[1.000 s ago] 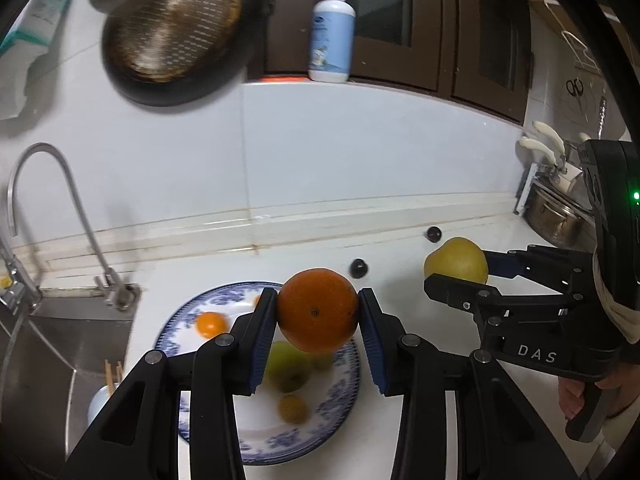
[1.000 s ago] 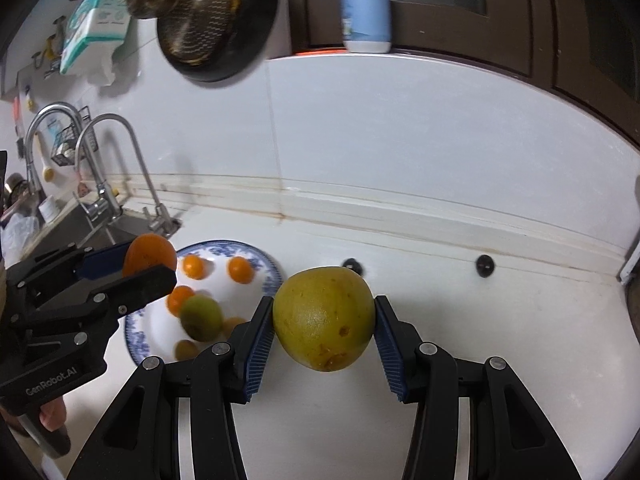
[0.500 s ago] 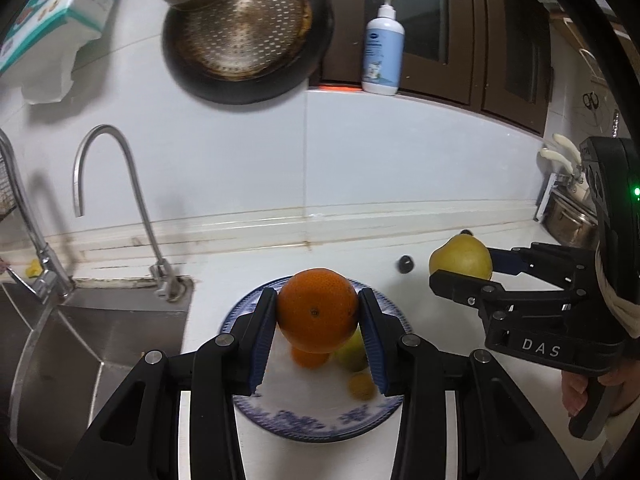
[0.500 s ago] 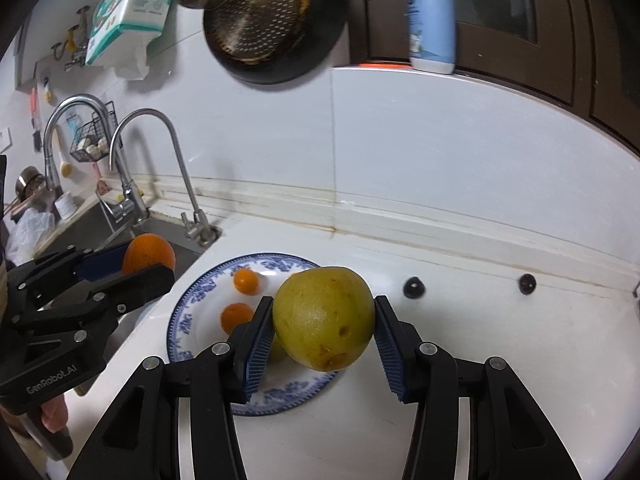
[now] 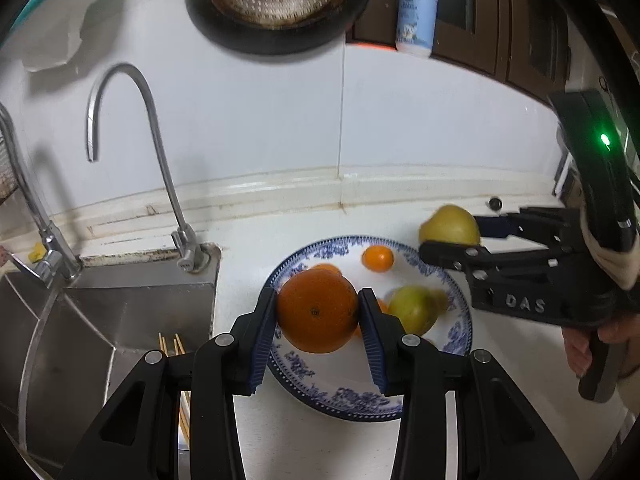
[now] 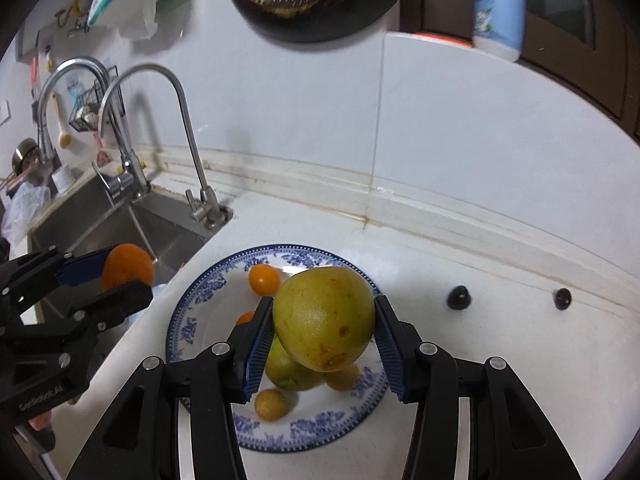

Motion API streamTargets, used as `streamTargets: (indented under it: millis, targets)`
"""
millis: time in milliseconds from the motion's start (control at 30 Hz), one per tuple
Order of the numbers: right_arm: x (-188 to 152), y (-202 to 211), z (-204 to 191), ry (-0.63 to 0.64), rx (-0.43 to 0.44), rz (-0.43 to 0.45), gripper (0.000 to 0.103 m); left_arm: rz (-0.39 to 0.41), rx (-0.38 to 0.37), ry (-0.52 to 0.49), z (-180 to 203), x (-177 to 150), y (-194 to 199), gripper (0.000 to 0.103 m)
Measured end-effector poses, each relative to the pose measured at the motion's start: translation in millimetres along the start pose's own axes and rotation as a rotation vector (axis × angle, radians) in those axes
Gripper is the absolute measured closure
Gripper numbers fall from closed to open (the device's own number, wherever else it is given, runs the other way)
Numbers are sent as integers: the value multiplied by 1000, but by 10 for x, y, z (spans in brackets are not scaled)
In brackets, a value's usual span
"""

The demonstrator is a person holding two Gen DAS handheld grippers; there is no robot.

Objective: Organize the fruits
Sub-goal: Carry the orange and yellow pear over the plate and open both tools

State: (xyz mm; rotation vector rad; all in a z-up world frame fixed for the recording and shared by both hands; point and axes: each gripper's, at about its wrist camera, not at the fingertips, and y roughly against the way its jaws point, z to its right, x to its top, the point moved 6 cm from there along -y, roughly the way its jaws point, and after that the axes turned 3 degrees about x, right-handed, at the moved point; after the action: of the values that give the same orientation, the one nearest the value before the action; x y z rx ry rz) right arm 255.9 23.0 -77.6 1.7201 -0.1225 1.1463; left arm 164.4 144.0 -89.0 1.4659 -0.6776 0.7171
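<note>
**Both fruits carried over the plate, grips unchanged**

Left wrist view: the left gripper (image 5: 318, 316) pinches a large orange (image 5: 317, 312) between its blue pads, at lower centre of the frame, just as it did a second ago. What has changed is the background. The blue-patterned plate (image 5: 332, 396), which sat low and left of centre a second ago, now lies right of centre under the orange, and the sink (image 5: 100, 320) with its curved tap (image 5: 160, 168) fills the lower left. On the plate a small orange fruit (image 5: 378, 258) and a green fruit (image 5: 412, 312) show beside the held orange. At the right edge the right gripper (image 5: 450, 236) clamps a yellow-green pear (image 5: 450, 225), now over the plate's far right rim rather than above bare counter. The hanging pan (image 5: 276, 0) has slid to top centre.

Right wrist view: the pear (image 6: 324, 318) is gripped firmly in the right gripper (image 6: 324, 322), centre frame. A second ago the plate (image 6: 188, 332) lay to the left of the pear; now it sits directly beneath it, with small orange and yellow fruits around. The left gripper (image 6: 128, 276) at the left edge holds its orange (image 6: 127, 266) above the sink's edge (image 6: 176, 216). Two dark round fruits (image 6: 459, 298) rest on the white counter (image 6: 520, 360), right of the plate.
</note>
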Motion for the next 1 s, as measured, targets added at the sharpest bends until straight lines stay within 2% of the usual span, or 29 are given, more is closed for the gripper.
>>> streamTargets:
  millis: [400, 567, 800, 867, 900, 1000]
  targets:
    - [13, -544, -59, -19, 44, -80, 53, -113, -85, -67, -23, -179, -518, 63]
    - [6, -673, -67, -12, 46, -104, 53, -154, -102, -112, 6, -219, -665, 63]
    - [26, -703, -70, -10, 49, -93, 51, -180, -119, -103, 6, -240, -749, 63]
    - [50, -665, -65, -9, 37, -75, 41, -176, -106, -112, 21, -242, -735, 56]
    - [65, -627, -54, -12, 33, -64, 41, -166, -97, -112, 15, -232, -712, 50]
    - [69, -528, -26, -18, 16, -46, 41, -141, -96, -85, 5, -189, -615, 49]
